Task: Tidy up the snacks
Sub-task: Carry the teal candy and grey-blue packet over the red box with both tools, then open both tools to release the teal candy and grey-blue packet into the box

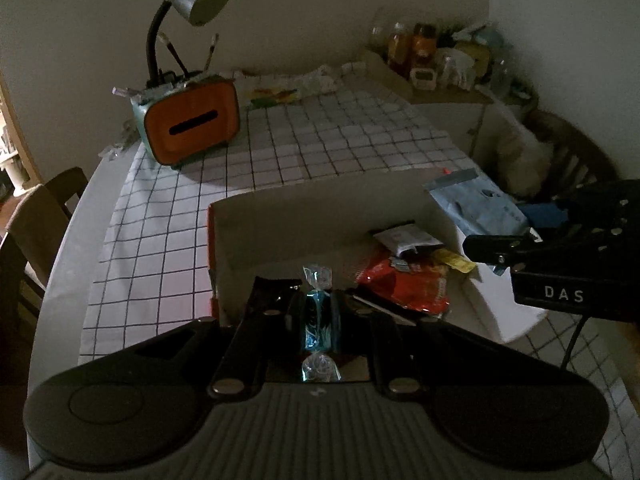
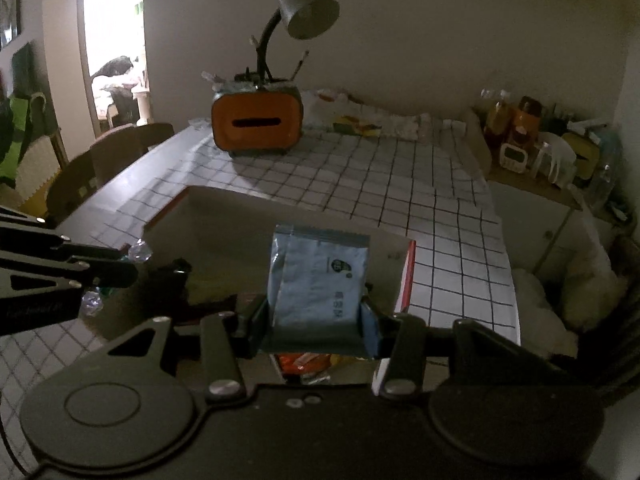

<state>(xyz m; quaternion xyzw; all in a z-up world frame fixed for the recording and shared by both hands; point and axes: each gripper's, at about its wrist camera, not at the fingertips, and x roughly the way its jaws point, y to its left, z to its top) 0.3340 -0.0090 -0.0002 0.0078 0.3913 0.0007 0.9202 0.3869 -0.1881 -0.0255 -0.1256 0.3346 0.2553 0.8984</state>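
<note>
Left wrist view shows the left gripper (image 1: pixel 320 320) clamping a candy (image 1: pixel 319 320) over the box (image 1: pixel 320 216), the right gripper (image 2: pixel 316 316) clamping a pouch (image 2: pixel 320 276); both need lowering inside and releasing.

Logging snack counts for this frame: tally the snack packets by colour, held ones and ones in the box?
Blue: 2, the candy in the left gripper and the pale blue pouch in the right gripper
Red: 1, bag in the box
White: 1
Yellow: 1
Total: 5
</note>
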